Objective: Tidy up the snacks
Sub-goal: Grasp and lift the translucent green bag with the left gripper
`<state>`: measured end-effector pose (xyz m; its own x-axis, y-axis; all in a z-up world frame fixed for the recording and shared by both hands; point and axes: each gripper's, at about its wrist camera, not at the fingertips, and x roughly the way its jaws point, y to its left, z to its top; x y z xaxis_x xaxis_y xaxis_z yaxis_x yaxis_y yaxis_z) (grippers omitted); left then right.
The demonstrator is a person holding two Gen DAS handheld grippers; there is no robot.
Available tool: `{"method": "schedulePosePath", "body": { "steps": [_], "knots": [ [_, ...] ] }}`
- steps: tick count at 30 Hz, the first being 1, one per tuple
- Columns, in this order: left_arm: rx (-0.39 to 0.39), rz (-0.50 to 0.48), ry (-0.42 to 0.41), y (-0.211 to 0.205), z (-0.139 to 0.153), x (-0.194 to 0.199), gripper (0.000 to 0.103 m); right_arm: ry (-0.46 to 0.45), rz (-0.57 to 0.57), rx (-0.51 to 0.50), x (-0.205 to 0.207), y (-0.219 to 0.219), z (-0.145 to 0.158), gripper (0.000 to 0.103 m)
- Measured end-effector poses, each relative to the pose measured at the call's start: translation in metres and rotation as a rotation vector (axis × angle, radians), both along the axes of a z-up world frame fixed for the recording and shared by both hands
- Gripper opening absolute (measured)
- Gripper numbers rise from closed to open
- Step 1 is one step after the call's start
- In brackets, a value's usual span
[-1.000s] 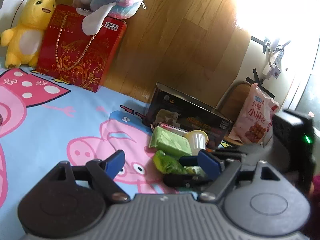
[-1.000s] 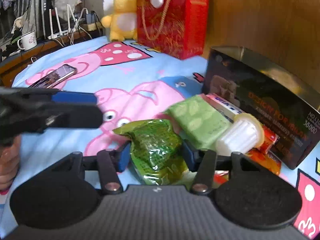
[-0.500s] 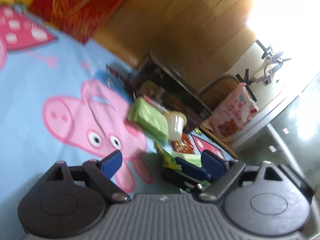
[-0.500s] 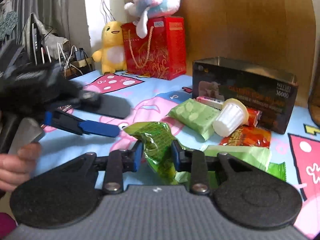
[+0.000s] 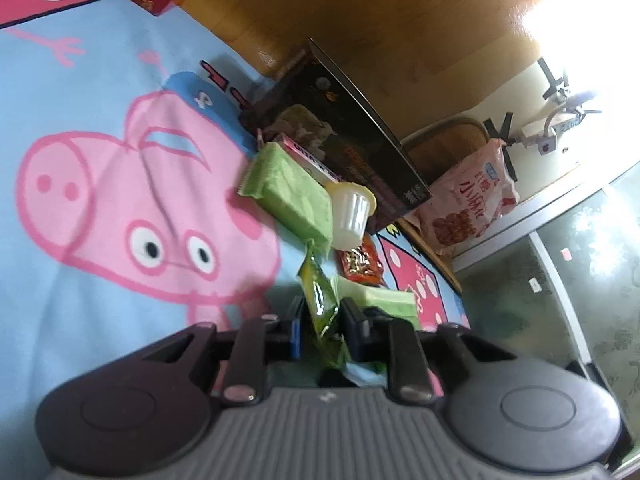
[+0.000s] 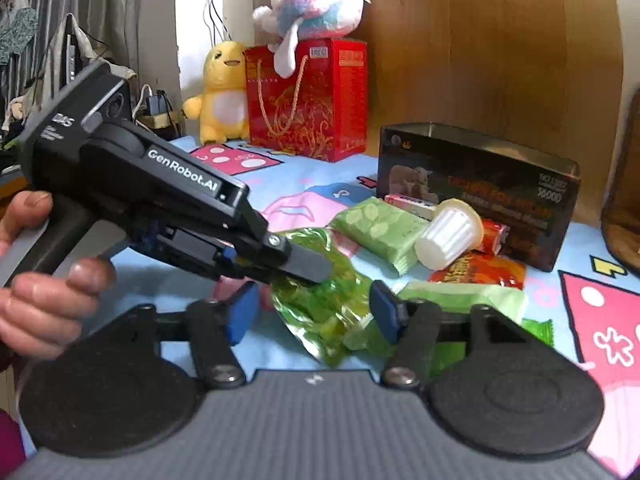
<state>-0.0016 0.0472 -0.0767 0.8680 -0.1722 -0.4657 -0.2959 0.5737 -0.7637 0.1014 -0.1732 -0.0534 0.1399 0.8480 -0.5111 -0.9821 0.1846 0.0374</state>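
Observation:
A crinkly green snack bag (image 6: 320,308) hangs just above the cartoon-pig bedsheet (image 6: 304,184). My left gripper (image 5: 320,314) is shut on the bag (image 5: 316,284); in the right wrist view it (image 6: 308,270) reaches in from the left and pinches the bag's top. My right gripper (image 6: 312,310) is opening, its blue pads standing off either side of the bag without pressing it. Behind lie a light green packet (image 6: 380,228), a white jelly cup (image 6: 448,236), a red-orange packet (image 6: 480,272) and a dark open box (image 6: 480,184).
A red gift bag (image 6: 308,96), a yellow plush (image 6: 222,88) and a pastel plush (image 6: 316,4) stand at the back by the wooden headboard. A pink snack bag (image 5: 468,204) leans beyond the bed's edge. A hand (image 6: 36,300) holds the left gripper.
My left gripper rolled, came in over the green bag and shut on it. My right gripper, which had been pinching that bag, has let go and spread its fingers.

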Motion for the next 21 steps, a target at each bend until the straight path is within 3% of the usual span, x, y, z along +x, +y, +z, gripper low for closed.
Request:
{"method": "schedulePosePath", "body": {
  "steps": [8, 15, 17, 21],
  "knots": [
    [-0.034, 0.042, -0.093, 0.012, 0.012, -0.040, 0.019, -0.016, 0.056, -0.053, -0.012, -0.005, -0.005, 0.068],
    [-0.075, -0.002, -0.118, 0.007, 0.013, -0.034, 0.019, 0.058, 0.074, -0.084, -0.008, 0.003, -0.008, 0.066],
    [-0.071, -0.030, -0.113, 0.000, 0.014, -0.025, 0.019, 0.075, 0.065, -0.065, -0.005, -0.001, -0.006, 0.043],
    [-0.044, -0.071, -0.113, -0.010, 0.021, -0.011, 0.019, 0.085, -0.021, -0.011, 0.000, -0.016, 0.000, 0.040]
  ]
}}
